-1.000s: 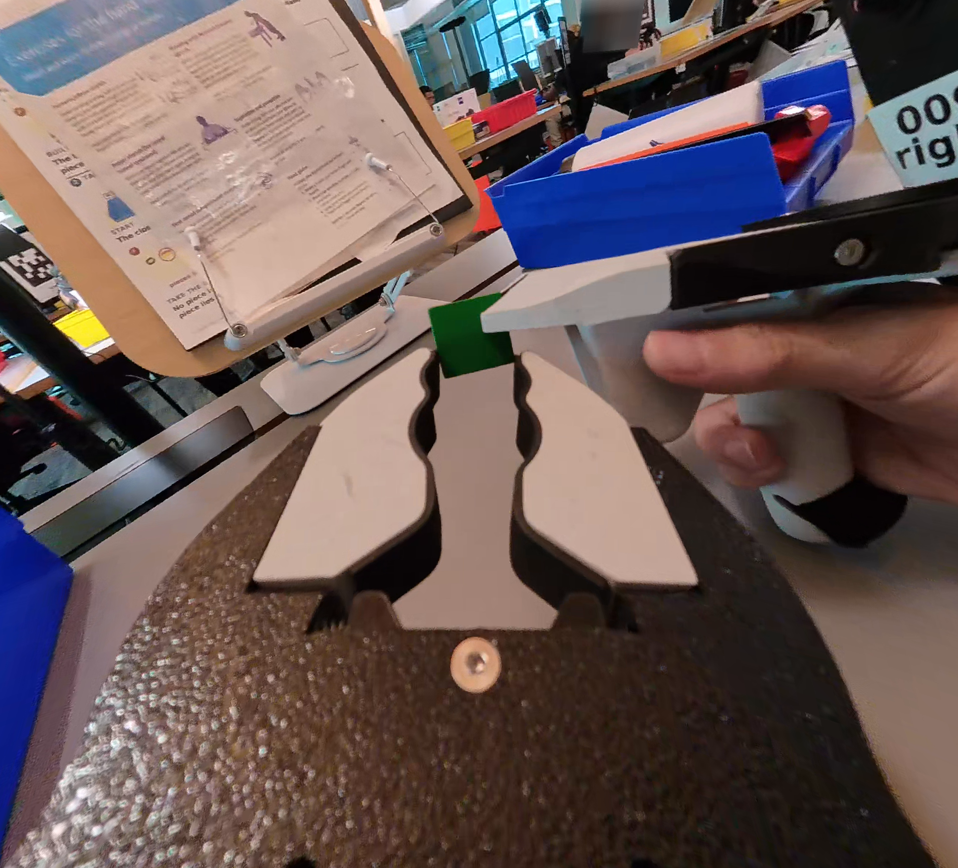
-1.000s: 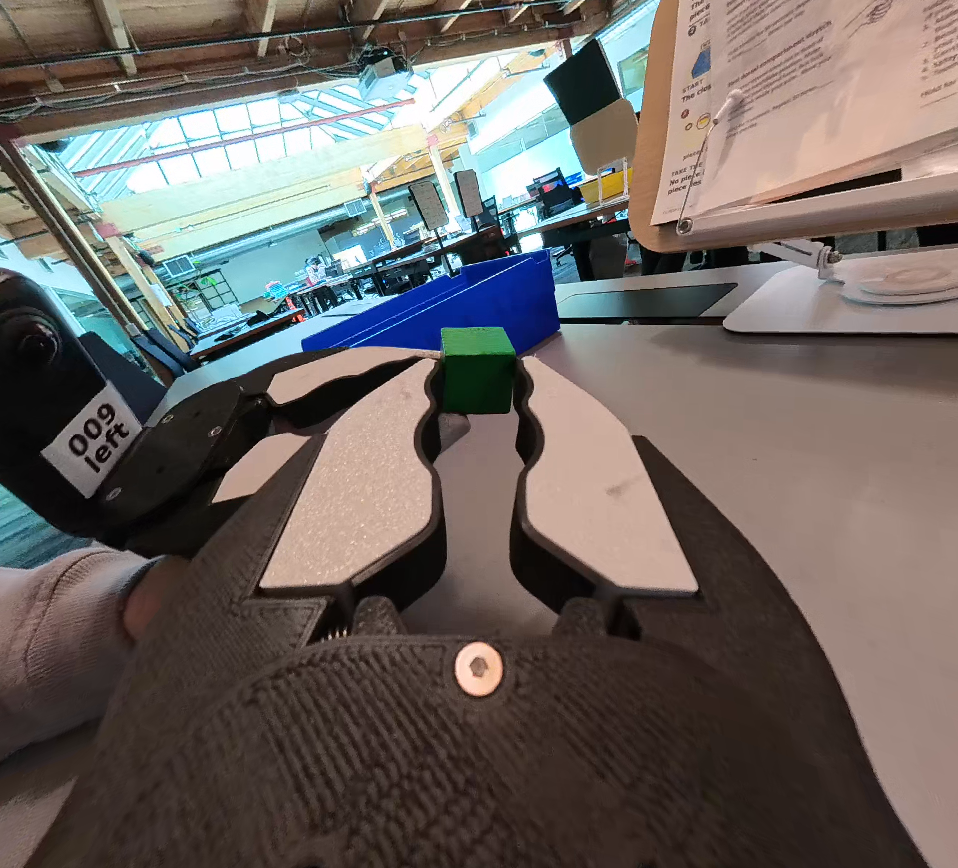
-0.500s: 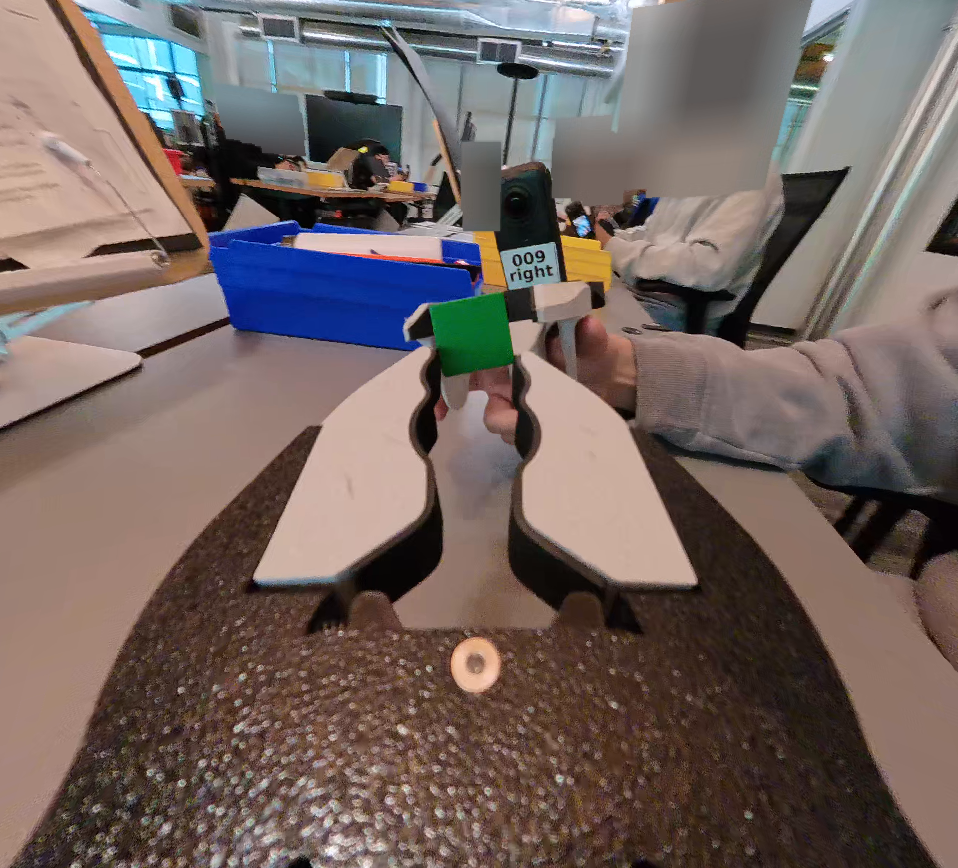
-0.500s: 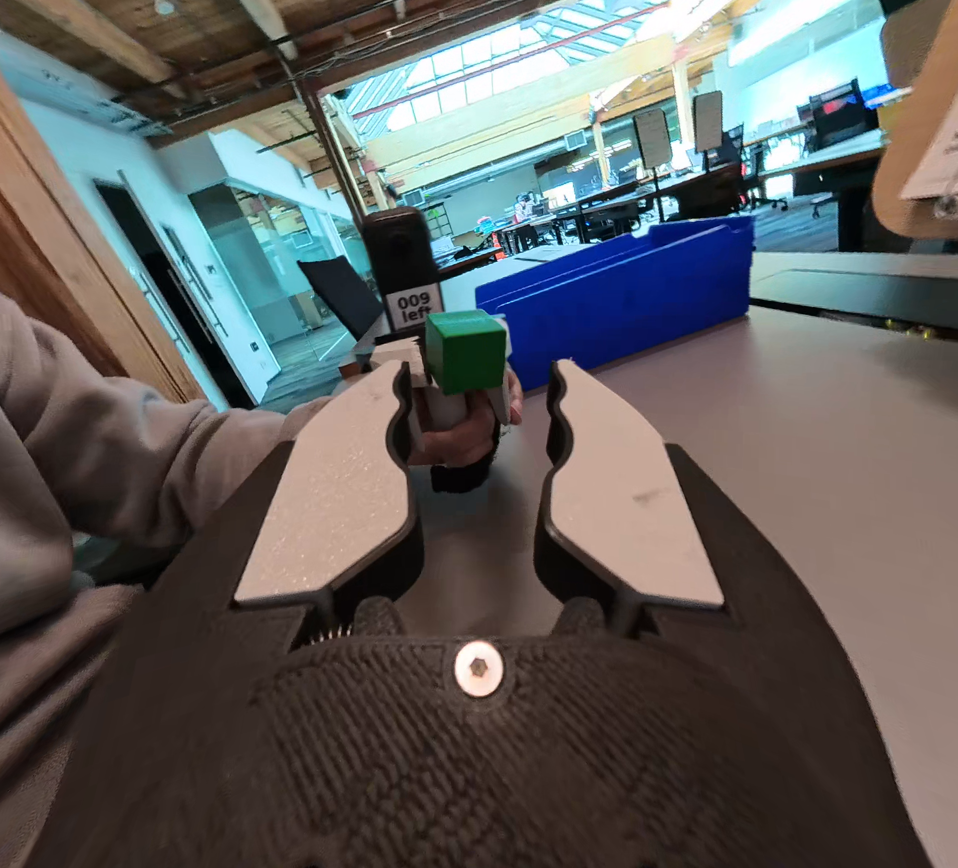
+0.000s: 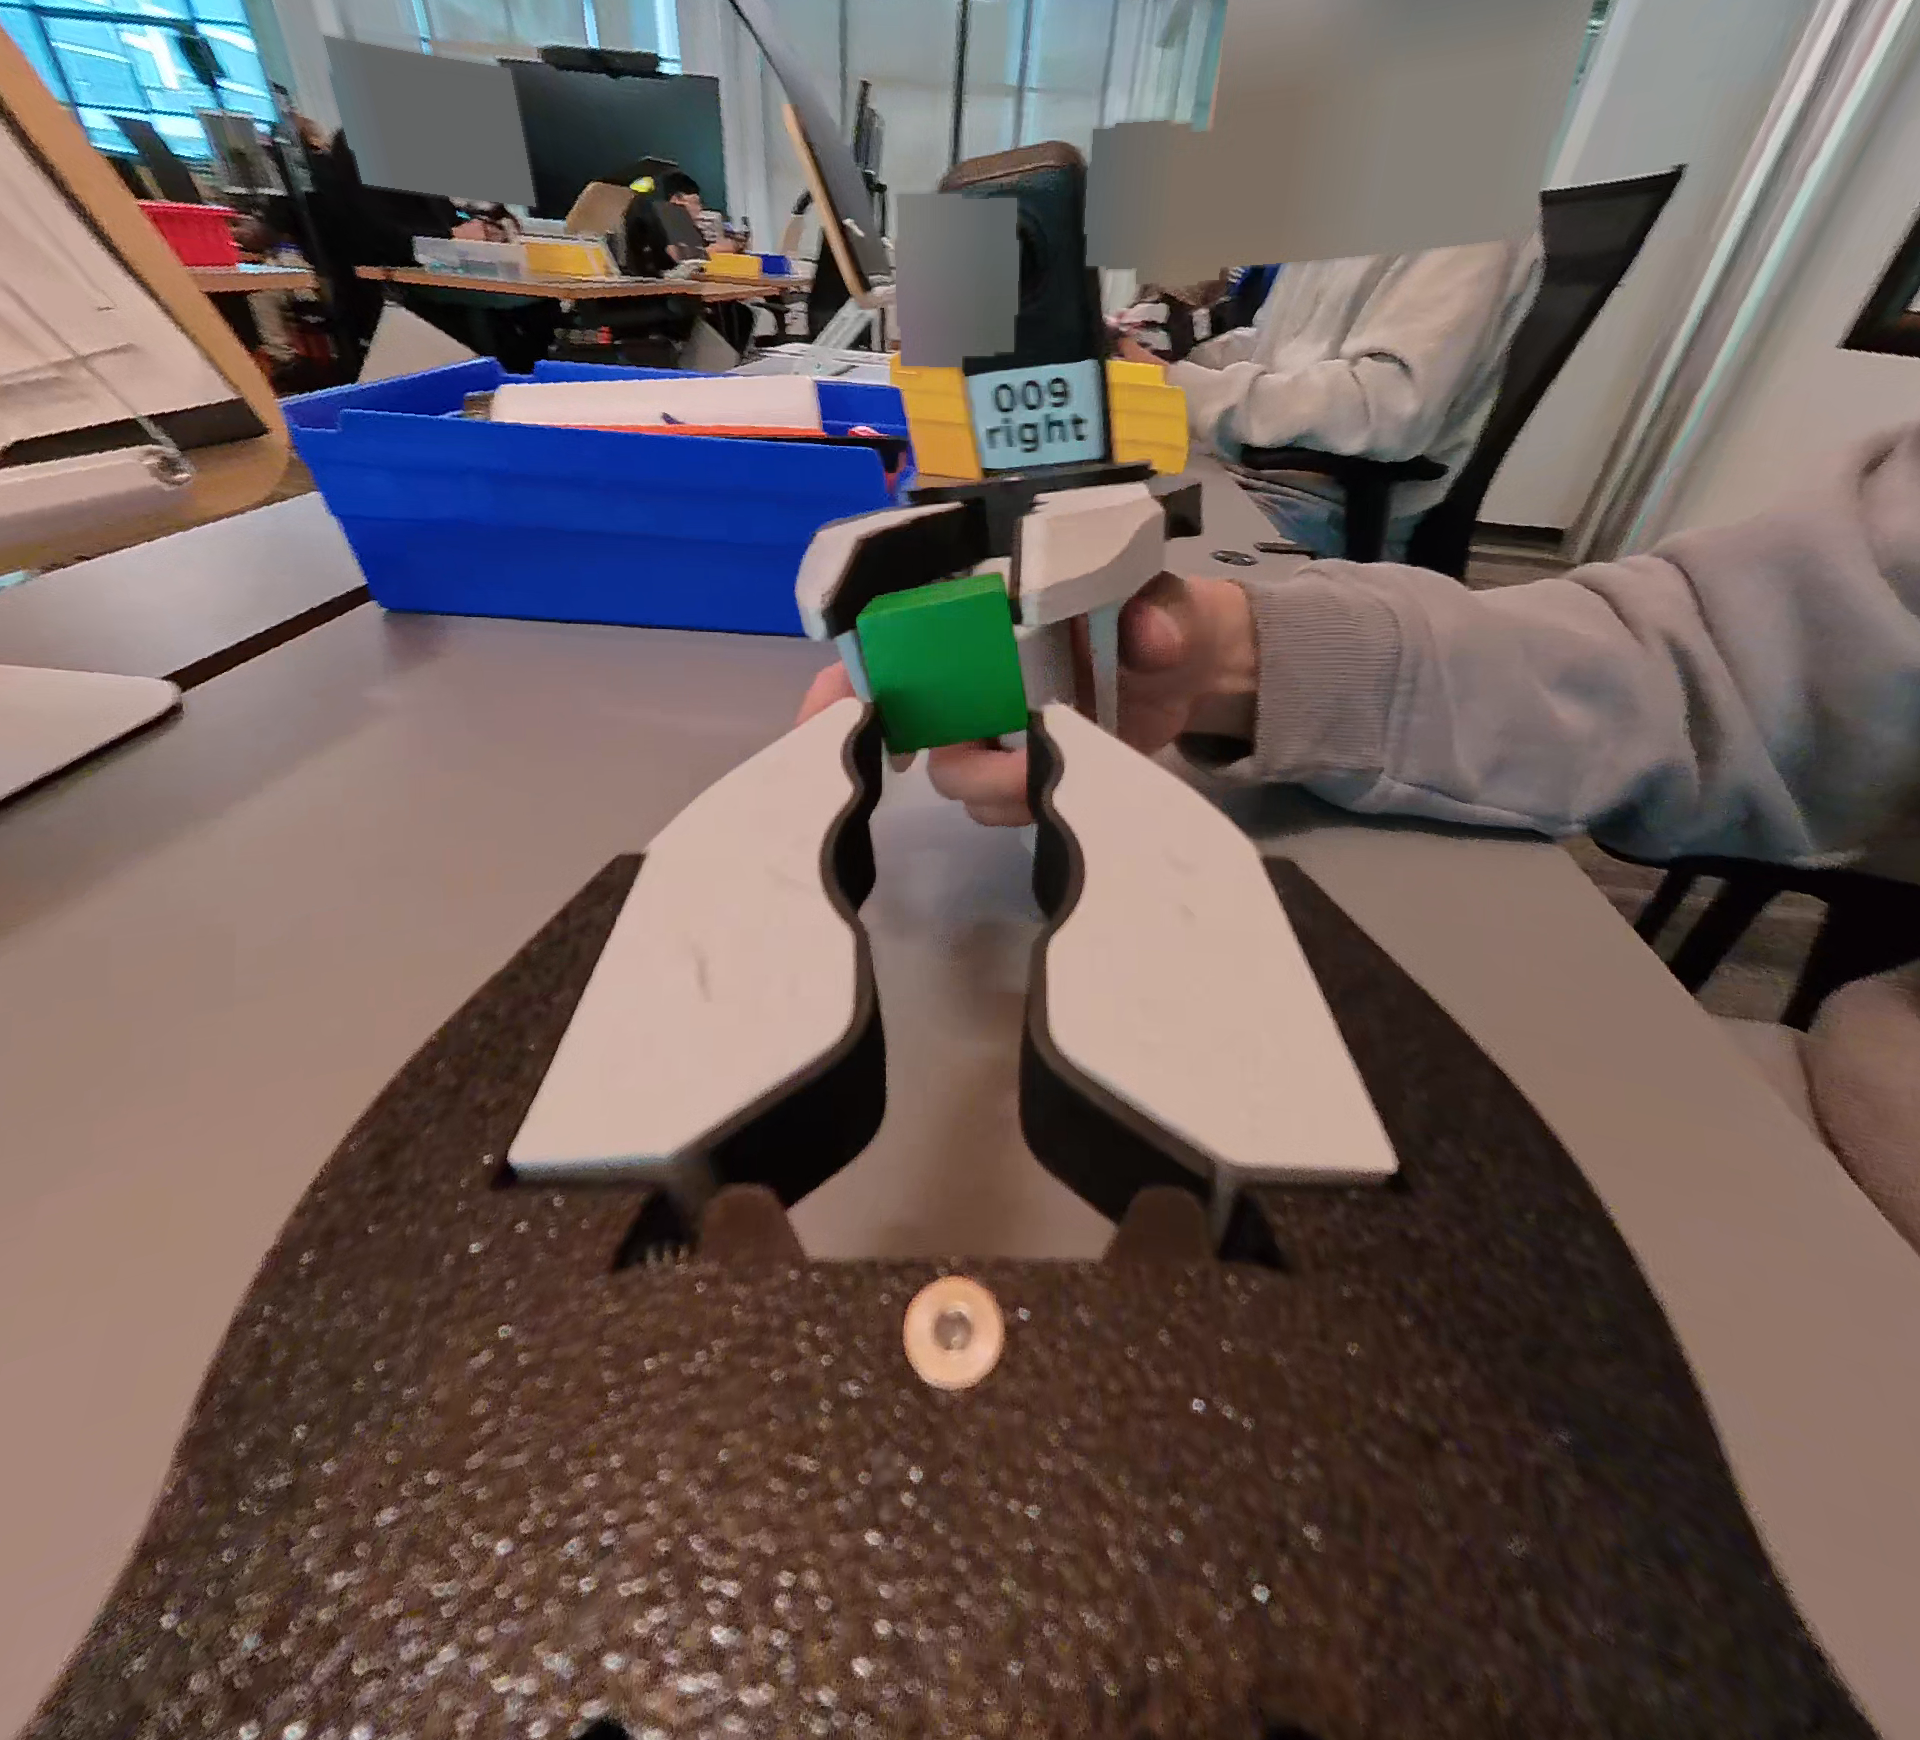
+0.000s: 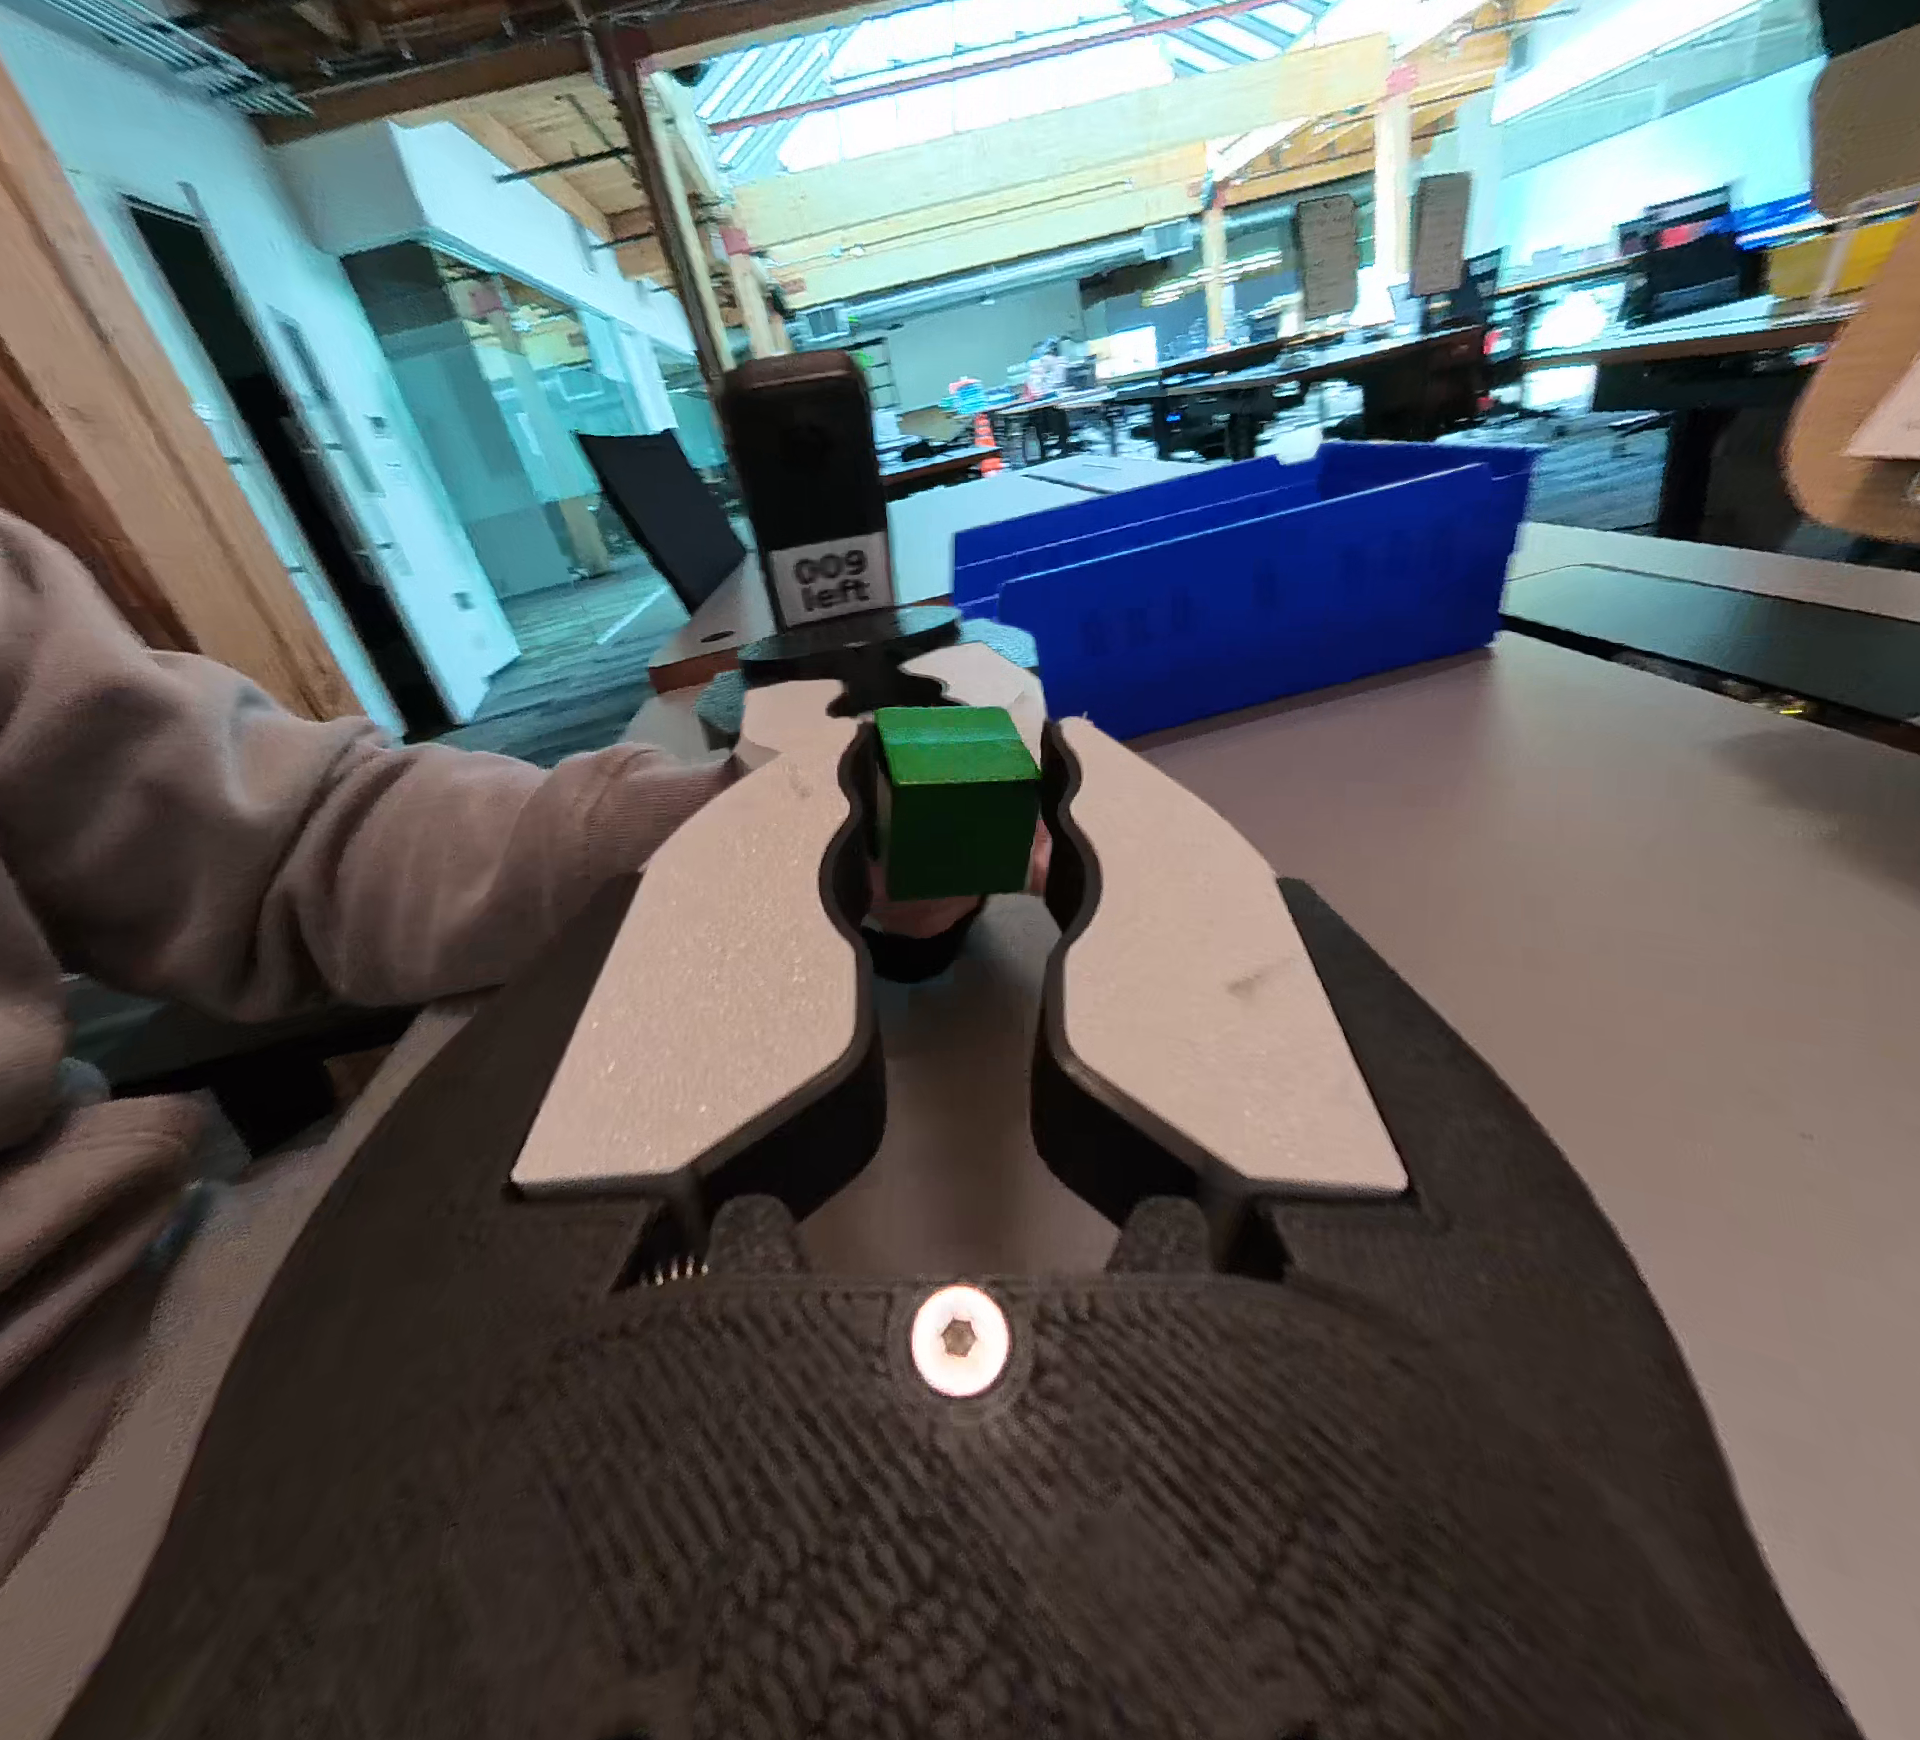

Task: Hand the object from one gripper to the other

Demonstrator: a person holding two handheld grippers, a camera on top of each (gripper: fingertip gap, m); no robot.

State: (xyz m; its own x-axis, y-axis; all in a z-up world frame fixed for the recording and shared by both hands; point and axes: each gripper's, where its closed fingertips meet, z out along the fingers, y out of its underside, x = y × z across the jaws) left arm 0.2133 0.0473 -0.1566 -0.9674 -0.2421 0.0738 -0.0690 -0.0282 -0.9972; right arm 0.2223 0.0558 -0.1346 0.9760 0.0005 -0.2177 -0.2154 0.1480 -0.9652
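Two grippers meet tip to tip above the table (image 5: 416, 807), w/ one green cube (image 5: 940, 672) between them.

L gripper (image 5: 953, 740): clenched on the cube. In its own view both fingertips sit against the cube's lower sides, no gap visible. The cube is off the table, held in mid-air.

R gripper (image 6: 956, 755): fingers (image 6: 727, 963) drawn in close on either side of the cube, gap narrow. Whether the pads actually press on it cannot be told from either view (edges look flush, but the wide-angle lens leaves it open). Seen from the L side, the R gripper faces the camera head-on, its two pale fingers flanking the cube's upper half.

Cube position: at the far tips of both tools, sitting roughly square, top face visible in the R view. It is centred in both views.

Hands: R hand (image 5: 1174, 662) wraps the R gripper's handle, grey sleeve (image 5: 1507, 682) running off to the right. In the R view a grey sleeve leads to the L gripper's handle; a little of the L hand shows under the cube.

Surroundings: blue bin (image 5: 582, 527) on the table behind the handover point, well apart from the cube, w/ some white and red contents that are too small to identify. A second blue bin (image 6: 1247, 610) shows in the R view, also on the table. Office desks and monitors in bkgd. A seated person in a pale top (image 5: 1351, 371) is behind the R gripper.
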